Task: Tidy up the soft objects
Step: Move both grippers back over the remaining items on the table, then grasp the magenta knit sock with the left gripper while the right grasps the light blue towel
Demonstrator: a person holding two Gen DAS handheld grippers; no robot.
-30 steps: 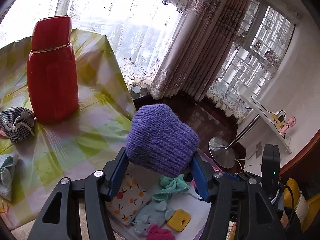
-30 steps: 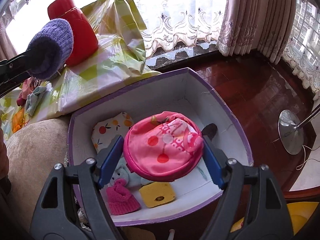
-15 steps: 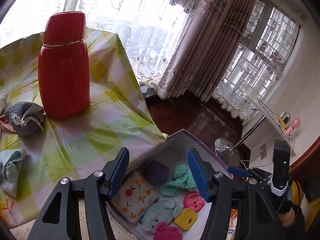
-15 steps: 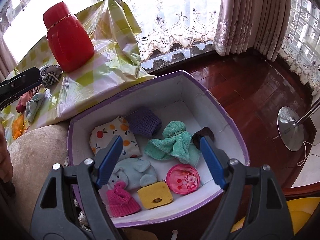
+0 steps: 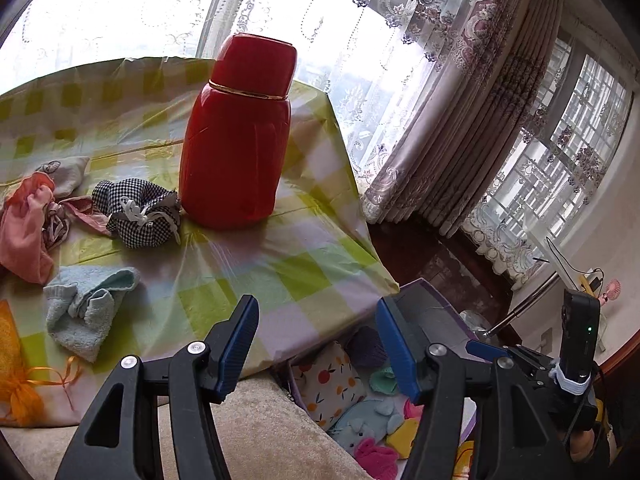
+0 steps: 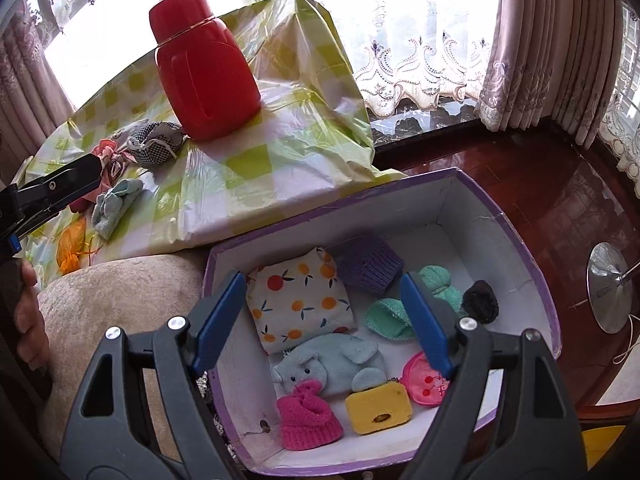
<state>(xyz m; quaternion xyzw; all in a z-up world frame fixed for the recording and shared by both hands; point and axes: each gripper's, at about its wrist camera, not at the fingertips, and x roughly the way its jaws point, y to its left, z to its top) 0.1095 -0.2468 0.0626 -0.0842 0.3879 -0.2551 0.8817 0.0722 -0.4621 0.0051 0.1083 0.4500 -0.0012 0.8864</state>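
My left gripper (image 5: 316, 320) is open and empty, over the table's near edge. On the checked tablecloth (image 5: 280, 264) lie a light blue cloth (image 5: 86, 308), a black-and-white checked pouch (image 5: 138, 212), a pink cloth (image 5: 24, 228) and an orange item (image 5: 16, 384). My right gripper (image 6: 322, 300) is open and empty above the purple-rimmed box (image 6: 516, 236). The box holds a purple knit item (image 6: 370, 264), an orange-print cloth (image 6: 300, 300), a grey plush (image 6: 332, 360), a pink round pouch (image 6: 424, 380), green cloths (image 6: 388, 316), a yellow sponge (image 6: 378, 404) and a pink knit hat (image 6: 308, 416).
A tall red flask (image 5: 236, 136) stands on the table behind the checked pouch. A beige cushion (image 6: 112, 312) lies between table and box. A lamp base (image 6: 608, 292) stands on the dark wood floor at right. Curtains and windows are behind.
Both grippers opened: the purple knit item and the pink round pouch dropped into the box. My left gripper then swung left, back over the table.
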